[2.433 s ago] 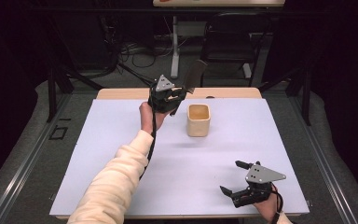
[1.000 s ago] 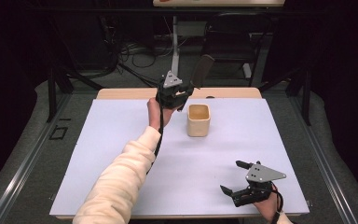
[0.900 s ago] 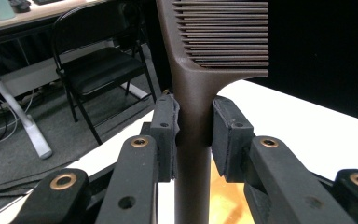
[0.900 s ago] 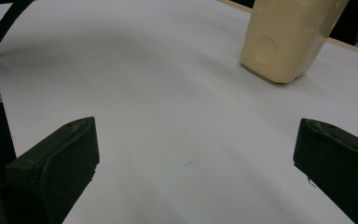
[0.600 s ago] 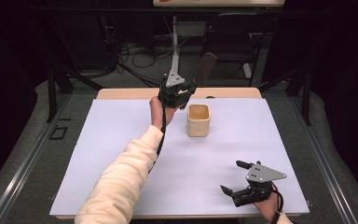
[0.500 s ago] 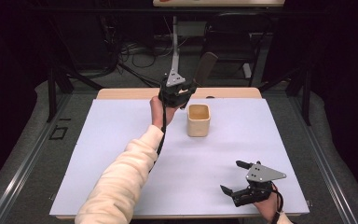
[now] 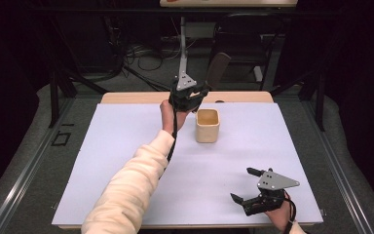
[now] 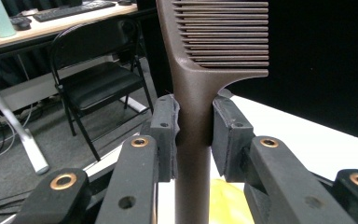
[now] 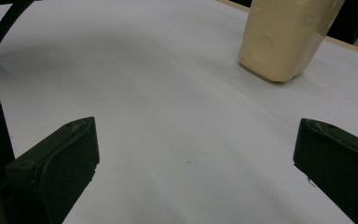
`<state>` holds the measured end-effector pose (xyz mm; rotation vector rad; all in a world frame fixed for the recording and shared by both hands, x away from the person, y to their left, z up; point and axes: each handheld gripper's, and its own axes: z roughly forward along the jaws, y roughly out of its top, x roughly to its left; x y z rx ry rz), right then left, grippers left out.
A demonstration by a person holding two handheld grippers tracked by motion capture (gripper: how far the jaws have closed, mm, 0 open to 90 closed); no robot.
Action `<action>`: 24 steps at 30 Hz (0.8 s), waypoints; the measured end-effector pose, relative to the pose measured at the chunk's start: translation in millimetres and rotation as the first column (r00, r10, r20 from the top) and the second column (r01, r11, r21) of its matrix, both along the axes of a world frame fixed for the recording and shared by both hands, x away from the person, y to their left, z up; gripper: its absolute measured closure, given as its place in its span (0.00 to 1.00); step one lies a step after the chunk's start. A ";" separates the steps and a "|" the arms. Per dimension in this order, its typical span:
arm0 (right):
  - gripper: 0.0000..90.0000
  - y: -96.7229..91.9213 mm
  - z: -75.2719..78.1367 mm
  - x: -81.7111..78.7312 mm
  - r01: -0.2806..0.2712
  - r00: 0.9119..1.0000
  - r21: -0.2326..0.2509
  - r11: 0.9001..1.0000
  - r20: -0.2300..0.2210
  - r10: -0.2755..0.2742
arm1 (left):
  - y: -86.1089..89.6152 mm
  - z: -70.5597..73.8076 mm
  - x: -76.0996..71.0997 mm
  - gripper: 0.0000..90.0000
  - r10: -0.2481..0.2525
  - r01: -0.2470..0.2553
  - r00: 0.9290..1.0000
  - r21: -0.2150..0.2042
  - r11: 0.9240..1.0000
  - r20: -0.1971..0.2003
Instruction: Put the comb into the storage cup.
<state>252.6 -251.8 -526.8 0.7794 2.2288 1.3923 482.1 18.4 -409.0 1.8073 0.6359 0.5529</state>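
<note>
A dark brown comb (image 7: 217, 69) stands tilted up and to the right above the table's far edge, teeth end up. My left gripper (image 7: 202, 91) is shut on its handle, raised just left of and behind a cream cup (image 7: 207, 125). In the left gripper view the pads (image 8: 165, 126) press both sides of the comb (image 8: 200, 79) handle below the teeth. My right gripper (image 7: 241, 184) rests near the front right of the white table sheet (image 7: 126, 146), jaws wide apart with nothing between them. The right gripper view (image 9: 196, 149) looks across bare sheet toward the cup (image 9: 284, 35).
A black folding chair (image 7: 243, 29) and a stand pole (image 7: 182, 48) are behind the table on the grey floor. The wooden table edge (image 7: 243, 96) runs along the far side. The chair (image 8: 93, 79) is also in the left gripper view.
My left gripper has carried the comb a little to the right and up, nearer the cup, and the comb now points more upright. The right gripper has stayed put.
</note>
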 end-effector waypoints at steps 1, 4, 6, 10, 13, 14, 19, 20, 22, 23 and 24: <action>0.00 0.0 0.0 0.1 0.000 1.000 0.000 1.000 0.000 0.000 | -0.6 -0.3 0.2 0.80 -0.001 0.001 1.000 0.001 1.000 -0.002; 0.00 0.0 0.0 0.0 0.001 1.000 -0.002 1.000 -0.002 -0.001 | -2.5 -1.2 0.2 0.80 -0.008 0.008 1.000 -0.001 1.000 -0.006; 0.00 -0.2 -0.1 0.2 0.002 1.000 -0.003 1.000 -0.001 -0.002 | -4.8 -2.7 0.5 0.80 -0.013 0.013 1.000 -0.001 1.000 -0.007; 0.00 0.1 -0.1 0.1 0.003 1.000 -0.004 1.000 -0.002 -0.003 | -6.9 -3.8 0.4 0.80 -0.019 0.019 1.000 0.001 1.000 -0.009; 0.00 -0.2 -0.1 0.2 0.001 1.000 -0.004 1.000 0.000 -0.001 | -8.7 -4.9 0.6 0.80 -0.028 0.028 1.000 0.000 1.000 -0.011; 0.00 -0.3 -0.1 0.2 0.001 1.000 -0.003 1.000 -0.001 -0.001 | -9.2 -5.3 0.9 0.80 -0.033 0.033 0.999 -0.001 0.999 -0.013; 0.00 -0.4 -0.2 0.4 0.001 1.000 -0.004 1.000 0.000 -0.001 | -12.2 -8.2 2.1 0.80 -0.046 0.046 0.999 -0.012 0.999 -0.023; 0.00 -0.4 -0.2 0.4 0.000 1.000 -0.004 1.000 0.000 0.000 | -12.9 -8.9 2.2 0.80 -0.051 0.051 0.998 -0.012 0.999 -0.025; 0.00 -0.4 -0.1 0.2 0.002 1.000 -0.004 1.000 -0.001 -0.002 | -14.6 -10.1 2.2 0.80 -0.054 0.054 0.998 -0.014 0.998 -0.030; 0.00 -0.5 0.0 0.1 0.002 1.000 -0.001 1.000 -0.001 -0.002 | -15.1 -10.5 2.3 0.80 -0.058 0.058 0.998 -0.015 0.998 -0.032; 0.00 -0.4 -0.1 0.3 0.002 1.000 -0.002 1.000 -0.002 -0.002 | -15.7 -10.9 2.4 0.80 -0.059 0.058 0.998 -0.014 0.998 -0.031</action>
